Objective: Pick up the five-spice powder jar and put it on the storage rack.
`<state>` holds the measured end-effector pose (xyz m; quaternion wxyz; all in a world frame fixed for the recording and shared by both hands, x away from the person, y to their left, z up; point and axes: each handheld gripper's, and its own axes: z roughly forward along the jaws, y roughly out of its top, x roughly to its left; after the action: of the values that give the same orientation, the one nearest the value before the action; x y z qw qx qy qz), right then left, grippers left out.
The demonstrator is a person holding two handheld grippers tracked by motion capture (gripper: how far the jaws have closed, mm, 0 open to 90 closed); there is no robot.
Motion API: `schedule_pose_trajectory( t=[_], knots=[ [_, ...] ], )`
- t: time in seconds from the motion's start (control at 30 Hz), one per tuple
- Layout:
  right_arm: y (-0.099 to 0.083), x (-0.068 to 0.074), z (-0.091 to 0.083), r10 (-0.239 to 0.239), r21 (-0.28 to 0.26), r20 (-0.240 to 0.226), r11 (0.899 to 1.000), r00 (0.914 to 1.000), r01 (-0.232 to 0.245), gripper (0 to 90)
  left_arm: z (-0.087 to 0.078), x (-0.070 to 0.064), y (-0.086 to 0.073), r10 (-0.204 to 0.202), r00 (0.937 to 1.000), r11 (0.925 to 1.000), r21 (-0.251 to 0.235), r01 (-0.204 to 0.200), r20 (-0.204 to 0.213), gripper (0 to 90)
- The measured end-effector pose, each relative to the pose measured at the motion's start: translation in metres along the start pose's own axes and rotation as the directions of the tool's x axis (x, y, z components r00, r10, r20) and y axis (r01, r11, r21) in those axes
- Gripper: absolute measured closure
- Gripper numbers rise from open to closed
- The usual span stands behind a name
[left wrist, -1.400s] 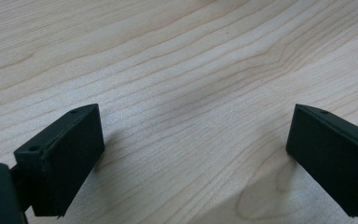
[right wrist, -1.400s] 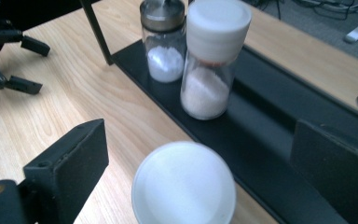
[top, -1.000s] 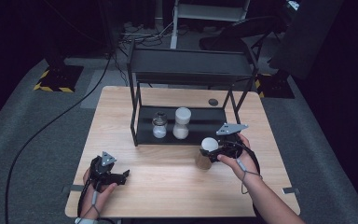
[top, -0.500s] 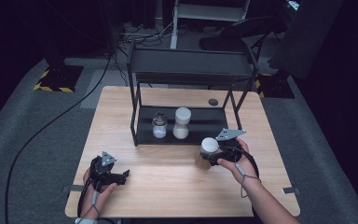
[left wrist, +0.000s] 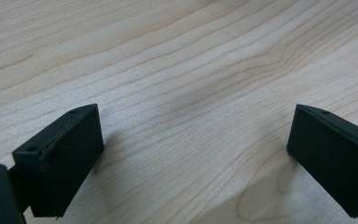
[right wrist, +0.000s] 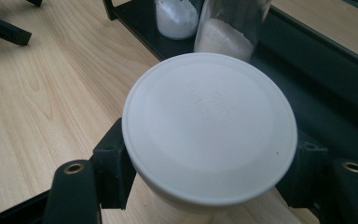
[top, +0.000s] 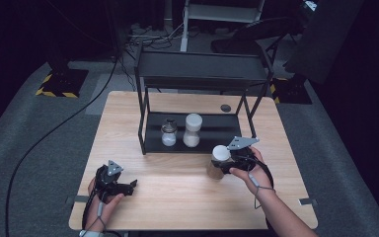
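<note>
Risk note: jar held at the rack's front edge.
Your right gripper clamped the white-lidded jar just before the black rack; a tilt could have knocked it against the two jars inside. Your left gripper sat wide open, empty, on the table.

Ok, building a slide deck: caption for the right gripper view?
Right gripper clamps a white-lidded jar beside the black shelf.
</note>
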<state>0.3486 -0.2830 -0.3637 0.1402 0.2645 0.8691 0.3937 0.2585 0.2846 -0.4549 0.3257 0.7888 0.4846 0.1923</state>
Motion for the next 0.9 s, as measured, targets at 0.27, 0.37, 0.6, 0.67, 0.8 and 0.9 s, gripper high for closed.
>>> schedule_pose_trajectory(
  t=[0.27, 0.37, 0.6, 0.67, 0.8, 0.9],
  knots=[
    [0.012, -0.004, -0.010, -0.012, -0.015, -0.006, 1.000, 0.9999, 0.012, 33.5, 0.000, 0.000, 0.000, 0.000, 1.0000, 1.0000, 0.001, 0.000, 0.000, 2.9],
    [0.017, -0.006, -0.015, -0.014, -0.027, -0.008, 1.000, 0.9999, 0.013, 33.5, 0.000, 0.000, 0.000, 0.000, 1.0000, 1.0000, 0.001, 0.000, 0.000, 3.0],
    [0.029, -0.009, -0.030, -0.032, -0.045, -0.001, 0.998, 0.9995, 0.032, 33.5, 0.001, -0.001, 0.000, -0.005, 1.0000, 1.0000, 0.000, 0.005, -0.002, 2.6],
    [0.032, -0.012, -0.033, -0.032, -0.051, 0.001, 0.998, 0.9995, 0.032, 33.5, 0.001, -0.001, 0.001, -0.007, 1.0000, 1.0000, 0.002, 0.007, -0.004, 2.3],
    [0.036, -0.017, -0.038, -0.027, -0.061, 0.005, 0.998, 0.9996, 0.027, 33.5, 0.001, -0.001, 0.001, -0.007, 1.0000, 1.0000, 0.001, 0.007, -0.005, 2.2],
    [0.040, -0.023, -0.042, -0.023, -0.075, 0.004, 0.997, 0.9997, 0.023, 33.5, 0.001, -0.001, 0.001, -0.008, 1.0000, 1.0000, -0.001, 0.008, -0.006, 2.2]
  ],
)
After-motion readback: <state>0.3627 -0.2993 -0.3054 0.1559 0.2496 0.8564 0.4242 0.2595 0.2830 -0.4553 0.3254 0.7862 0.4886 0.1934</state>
